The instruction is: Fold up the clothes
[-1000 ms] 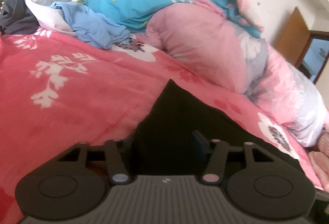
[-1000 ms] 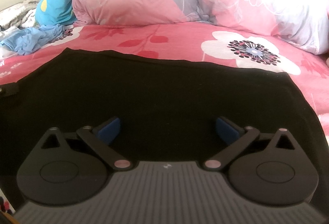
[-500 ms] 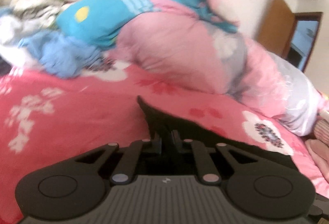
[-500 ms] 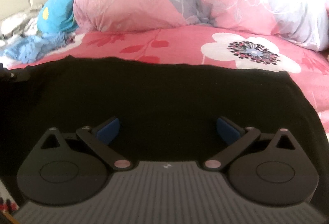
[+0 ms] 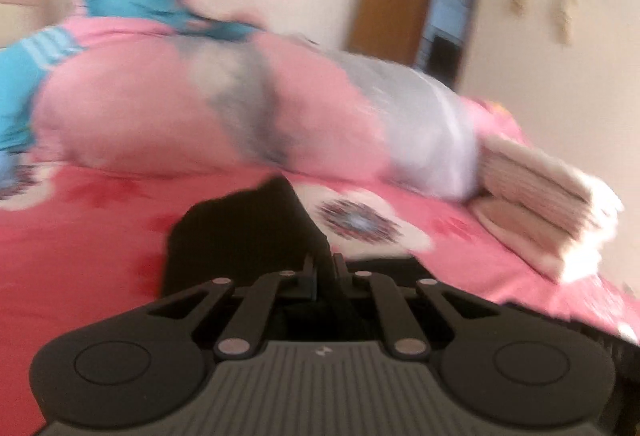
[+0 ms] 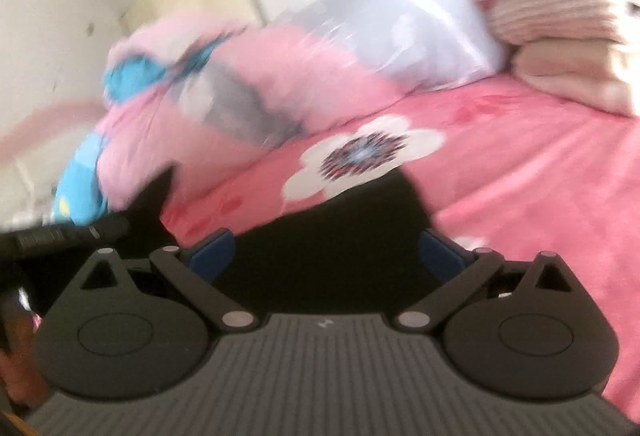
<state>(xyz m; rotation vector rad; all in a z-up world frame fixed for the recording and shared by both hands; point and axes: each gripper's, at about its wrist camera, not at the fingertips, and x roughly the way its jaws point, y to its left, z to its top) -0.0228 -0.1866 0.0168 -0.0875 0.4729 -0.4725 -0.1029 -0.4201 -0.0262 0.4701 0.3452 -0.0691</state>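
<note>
Left wrist view: left hand-held gripper (image 5: 325,268) clenched on black garment (image 5: 244,236); right hand-held gripper (image 6: 326,250) tilted, spread wide above it.

text: none readable | labels: none | numbers: none | both views blurred

The right gripper (image 6: 326,256) holds its blue-padded jaws wide apart over a black garment (image 6: 344,236) on the pink floral bed (image 6: 540,164), with a bunched quilt (image 6: 256,76) and folded towels (image 6: 560,20) behind.
</note>
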